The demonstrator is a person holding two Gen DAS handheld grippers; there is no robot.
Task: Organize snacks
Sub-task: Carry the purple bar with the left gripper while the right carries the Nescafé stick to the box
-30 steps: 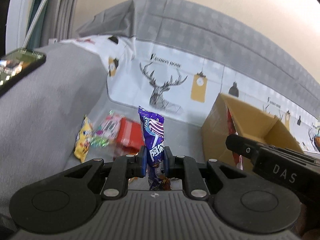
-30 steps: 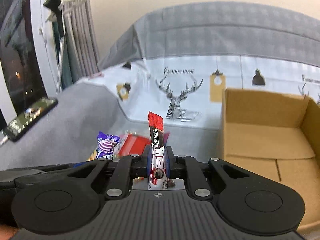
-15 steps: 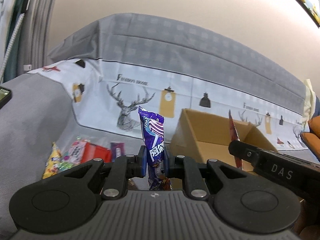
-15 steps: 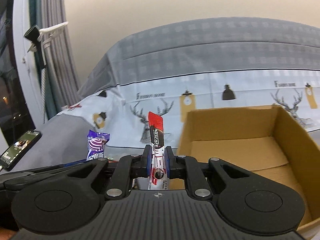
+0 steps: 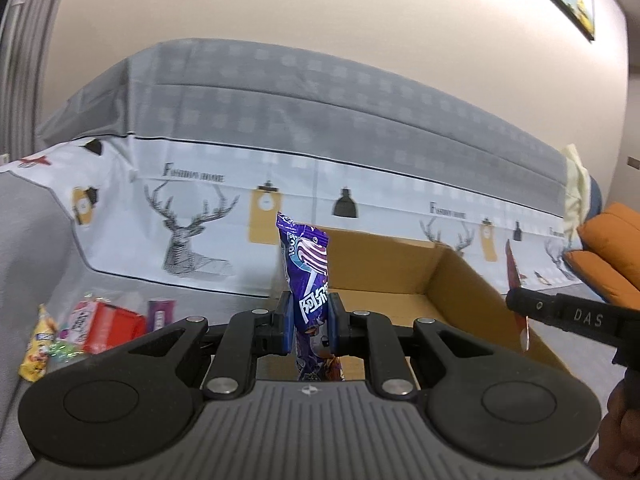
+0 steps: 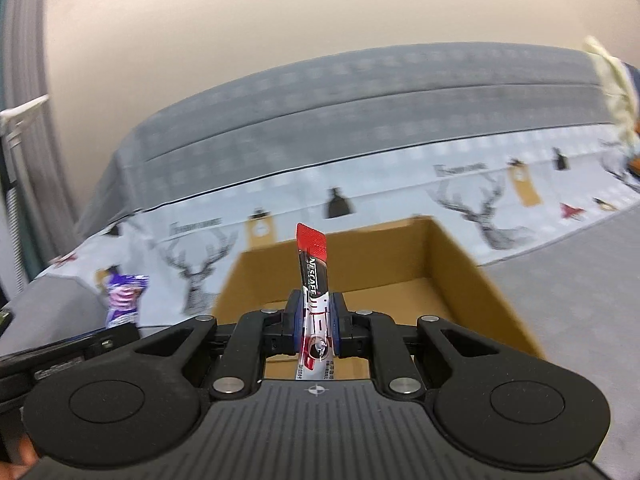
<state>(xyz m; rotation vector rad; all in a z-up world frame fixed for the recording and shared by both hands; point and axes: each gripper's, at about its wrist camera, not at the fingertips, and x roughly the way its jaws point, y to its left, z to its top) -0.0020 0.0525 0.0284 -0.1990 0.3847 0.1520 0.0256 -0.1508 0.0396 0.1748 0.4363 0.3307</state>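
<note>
Two packets are held upright — a purple candy wrapper (image 5: 308, 280) pinched in the left gripper (image 5: 308, 322), a red Nescafé stick (image 6: 314, 280) clamped in the right gripper (image 6: 316, 330). Both are raised just before the open cardboard box (image 6: 460, 264) on the grey sofa (image 5: 28, 240); more snacks (image 5: 92, 320) are left heaped at the near left.

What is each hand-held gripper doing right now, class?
Left hand-held gripper: shut on purple candy packet.
Right hand-held gripper: shut on Nescafe stick.

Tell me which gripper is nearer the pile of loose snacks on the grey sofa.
Left. The left gripper sits just right of the snack pile; the right gripper is further right, over the cardboard box.
</note>
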